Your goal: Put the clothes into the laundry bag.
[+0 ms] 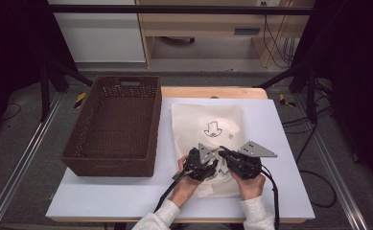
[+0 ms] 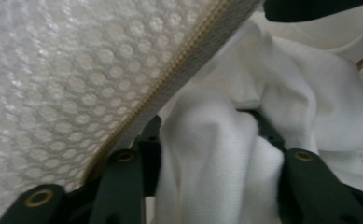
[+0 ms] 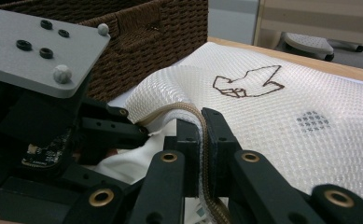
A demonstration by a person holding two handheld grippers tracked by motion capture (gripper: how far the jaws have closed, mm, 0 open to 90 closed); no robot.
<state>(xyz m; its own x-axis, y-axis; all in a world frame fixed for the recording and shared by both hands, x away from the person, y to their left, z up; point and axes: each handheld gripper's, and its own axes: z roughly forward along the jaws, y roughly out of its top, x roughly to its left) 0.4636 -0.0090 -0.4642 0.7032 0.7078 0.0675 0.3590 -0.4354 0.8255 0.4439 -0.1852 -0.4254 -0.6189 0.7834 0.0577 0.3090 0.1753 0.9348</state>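
A white mesh bag (image 1: pixel 208 120) with a brown arrow drawing (image 3: pixel 249 81) lies flat on the table. Its zipped mouth faces me. My right gripper (image 3: pixel 202 121) is shut on the bag's zipper edge (image 3: pixel 179 109) and holds it lifted. A bunched white cloth (image 2: pixel 207 154) sits at the mouth, under the raised mesh (image 2: pixel 53 84). My left gripper (image 2: pixel 209 126) is closed on a thick fold of that cloth, its jaws pointing into the opening. In the high view both grippers, left (image 1: pixel 201 165) and right (image 1: pixel 239 163), meet at the bag's near end.
A brown woven basket (image 1: pixel 114 124) stands left of the bag, close beside it. The white table top (image 1: pixel 280 143) has bare room to the right and along the front edge. A dark frame and cables surround the table.
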